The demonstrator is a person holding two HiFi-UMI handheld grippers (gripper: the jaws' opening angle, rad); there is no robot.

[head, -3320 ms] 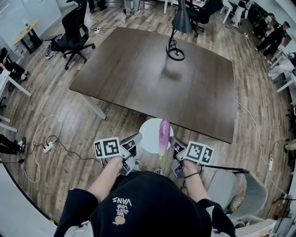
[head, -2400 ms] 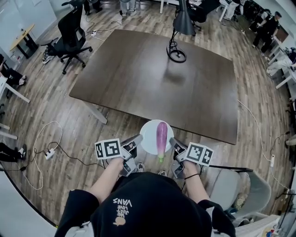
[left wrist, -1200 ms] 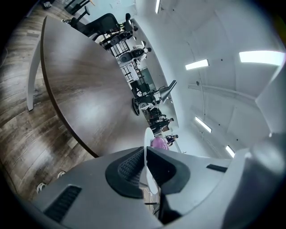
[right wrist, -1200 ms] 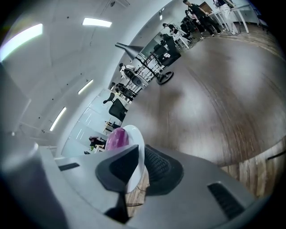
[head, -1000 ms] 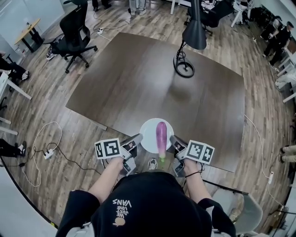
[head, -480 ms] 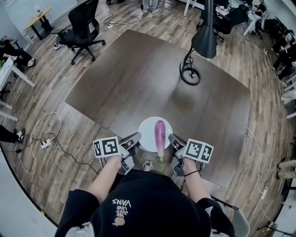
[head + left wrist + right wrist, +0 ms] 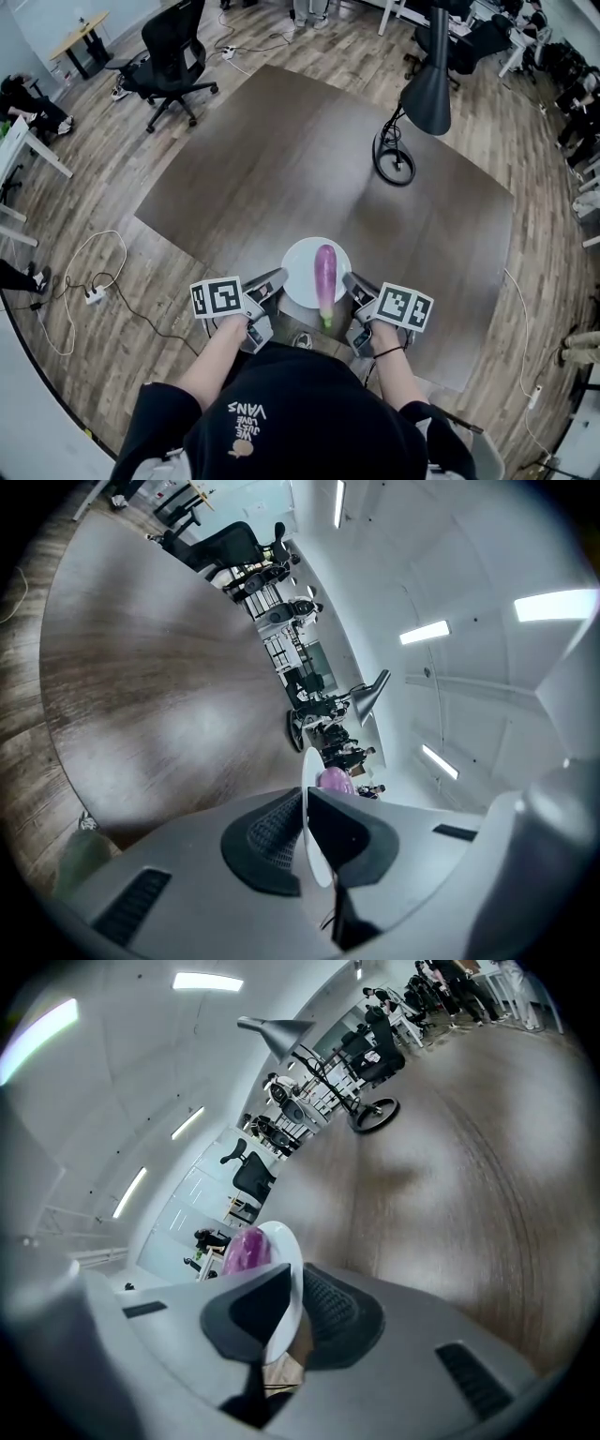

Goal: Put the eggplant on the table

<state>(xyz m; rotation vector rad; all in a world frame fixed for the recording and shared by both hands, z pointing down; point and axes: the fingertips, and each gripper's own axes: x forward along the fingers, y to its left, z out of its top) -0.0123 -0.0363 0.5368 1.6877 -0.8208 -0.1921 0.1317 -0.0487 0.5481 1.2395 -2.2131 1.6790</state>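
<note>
Change: the person is bringing the round white plate forward. A few seconds ago it was hanging over the plank floor, and now it is hovering over the near edge of the dark brown wooden table.
Meaning: the approach is looking nearly finished, and lowering the load is probably coming next.
Eggplant: the long purple eggplant is lying lengthwise on the plate, green stem toward the person, and is not yet resting on the table.
Left gripper: its jaws are clamping the plate's left rim.
Right gripper: its jaws are pinching the right rim.
Around: a black desk lamp is standing on the table's far right part. A black office chair is sitting beyond the far left corner.
In the way: nothing is blocking the spot ahead, and the lamp is standing well apart.
</note>
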